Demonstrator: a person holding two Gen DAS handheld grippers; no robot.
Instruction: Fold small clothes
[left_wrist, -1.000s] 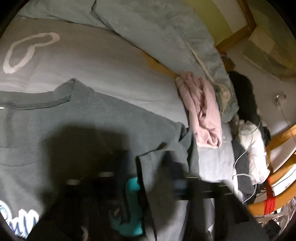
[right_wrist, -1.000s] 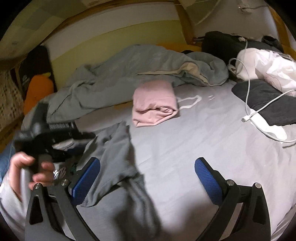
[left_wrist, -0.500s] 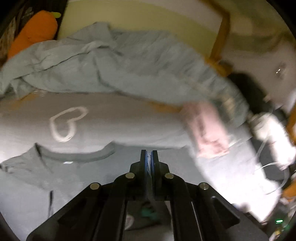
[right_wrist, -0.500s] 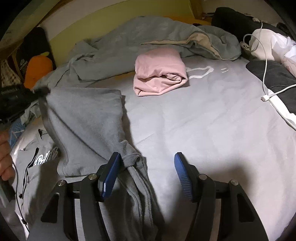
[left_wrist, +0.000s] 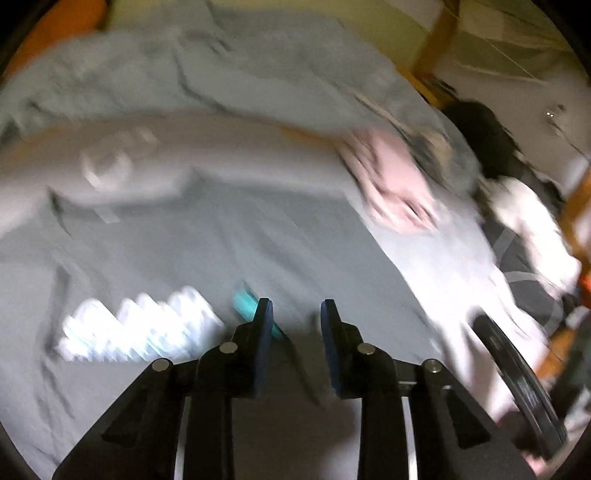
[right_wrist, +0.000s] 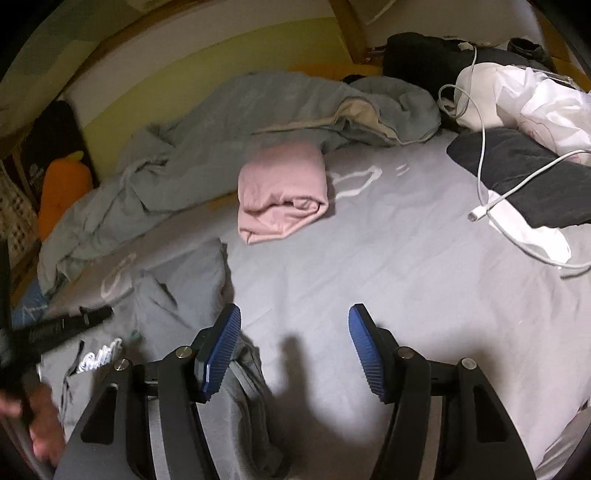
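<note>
Opening at this moment, the left tongs (left_wrist: 296, 314) hang over the grey T-shirt (left_wrist: 229, 258) with a narrow gap between the two dark pads and nothing caught in it; bare grey cloth shows through the gap. The left wrist view is smeared by motion, so fine detail is lost, but the white lettering (left_wrist: 136, 328) on the shirt's chest lies just to the left of the pads and a small teal patch (left_wrist: 245, 301) sits right beside the left pad.

The right tongs (right_wrist: 293, 334) stand moderately wide above the bed sheet (right_wrist: 369, 266), blue ribbed pads apart and empty between them. A bunched part of the grey shirt (a sleeve or side edge, hard to say which) lies under the left-hand pad of this pair; whether it touches the pad I cannot tell. From this camera the shirt spreads flat on the bed at lower left, one side folded over onto itself, and the left tongs show dark and blurred above it, with a hand (right_wrist: 40, 417) gripping their handle.

Further up the bed a folded pink garment (right_wrist: 280, 192) rests on the sheet, apart from the shirt. Behind it lies a rumpled grey blanket (right_wrist: 258, 110), an orange plush (right_wrist: 62, 192) at far left, and to the right a white cable (right_wrist: 480, 184) across dark clothing (right_wrist: 517, 173).
</note>
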